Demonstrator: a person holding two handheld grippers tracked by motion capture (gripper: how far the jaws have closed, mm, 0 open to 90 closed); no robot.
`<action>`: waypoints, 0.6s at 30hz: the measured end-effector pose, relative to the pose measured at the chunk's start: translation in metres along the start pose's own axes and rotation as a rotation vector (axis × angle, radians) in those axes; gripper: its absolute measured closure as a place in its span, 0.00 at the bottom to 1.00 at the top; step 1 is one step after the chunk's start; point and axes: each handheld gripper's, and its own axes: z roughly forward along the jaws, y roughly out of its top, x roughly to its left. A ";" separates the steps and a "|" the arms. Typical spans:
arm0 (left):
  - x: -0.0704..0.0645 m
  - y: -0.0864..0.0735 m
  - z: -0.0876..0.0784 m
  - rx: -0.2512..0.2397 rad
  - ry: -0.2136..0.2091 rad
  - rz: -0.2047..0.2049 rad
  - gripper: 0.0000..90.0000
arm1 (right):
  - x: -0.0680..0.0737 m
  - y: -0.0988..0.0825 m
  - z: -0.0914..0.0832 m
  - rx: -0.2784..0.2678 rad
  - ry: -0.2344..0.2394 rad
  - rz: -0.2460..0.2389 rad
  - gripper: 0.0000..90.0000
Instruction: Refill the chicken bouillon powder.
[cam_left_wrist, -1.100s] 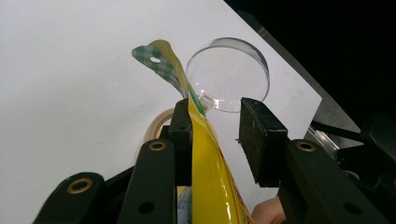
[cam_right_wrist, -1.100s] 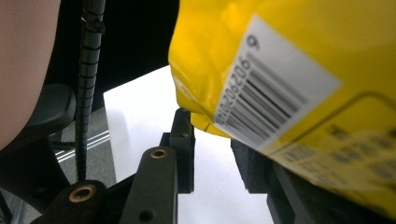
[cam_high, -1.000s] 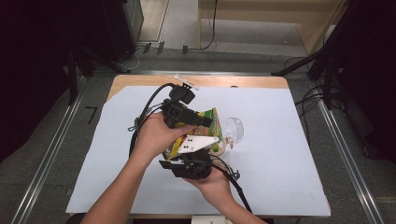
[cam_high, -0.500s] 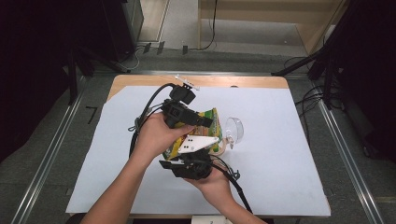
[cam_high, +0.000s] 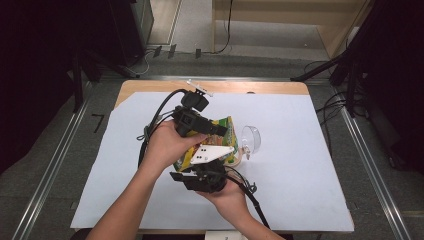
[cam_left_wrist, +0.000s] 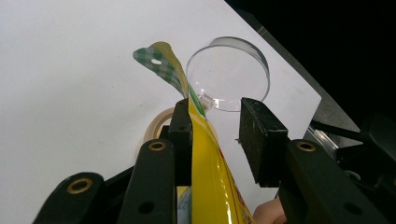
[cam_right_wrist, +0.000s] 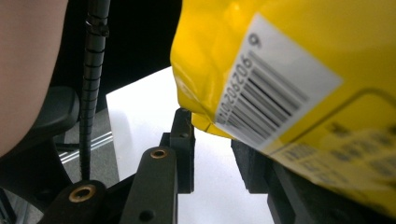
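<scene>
High view: even overhead light, white sheet (cam_high: 300, 150) bright, surroundings dark, slightly soft. Left gripper view: sheet near blown out, clear plastic lid (cam_left_wrist: 229, 74) catches glare, near jaws soft. Right gripper view: yellow bag (cam_right_wrist: 289, 93) close and blurred.

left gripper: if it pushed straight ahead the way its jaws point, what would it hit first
Probably the clear round dish, which lies just past the jaw tips of the left gripper on the white table cover. The yellow bag already lies against one jaw; depth is hard to judge.
</scene>
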 end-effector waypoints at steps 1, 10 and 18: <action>0.000 0.000 0.000 0.000 0.002 0.000 0.75 | 0.000 0.000 0.000 -0.001 0.001 0.000 0.79; -0.004 0.000 -0.001 0.002 0.016 0.015 0.75 | 0.001 0.000 0.000 -0.010 -0.004 -0.004 0.79; -0.006 0.000 -0.002 -0.004 0.029 0.028 0.74 | 0.001 0.000 0.002 -0.017 -0.008 -0.002 0.79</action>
